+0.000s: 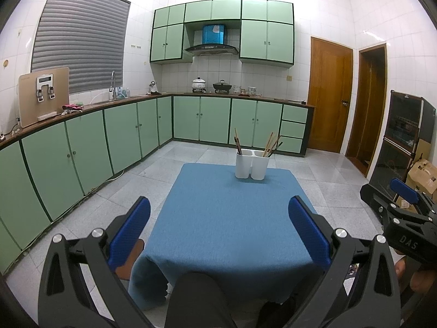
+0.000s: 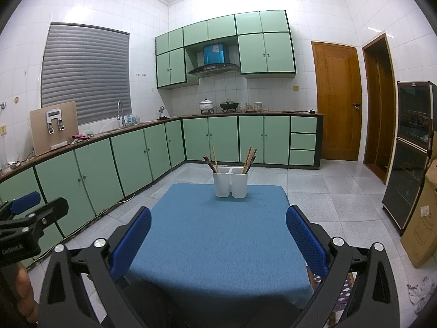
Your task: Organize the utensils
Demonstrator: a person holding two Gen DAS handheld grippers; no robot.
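A white two-compartment utensil holder (image 1: 251,165) (image 2: 230,182) stands near the far edge of a table with a blue cloth (image 1: 232,218) (image 2: 218,235). Chopsticks (image 1: 237,143) (image 2: 211,160) stand in its left compartment and more chopsticks (image 1: 271,145) (image 2: 250,160) in its right one. My left gripper (image 1: 218,232) is open and empty, held back above the table's near edge. My right gripper (image 2: 218,237) is open and empty, also above the near edge. Each gripper shows at the side of the other's view: the right gripper (image 1: 404,207), the left gripper (image 2: 24,213).
Green kitchen cabinets (image 1: 109,136) run along the left and back walls. A dark cabinet (image 2: 409,153) and cardboard boxes (image 2: 423,218) stand at the right. Grey tiled floor (image 1: 314,169) surrounds the table. A wooden stool (image 1: 131,259) shows under the table's left side.
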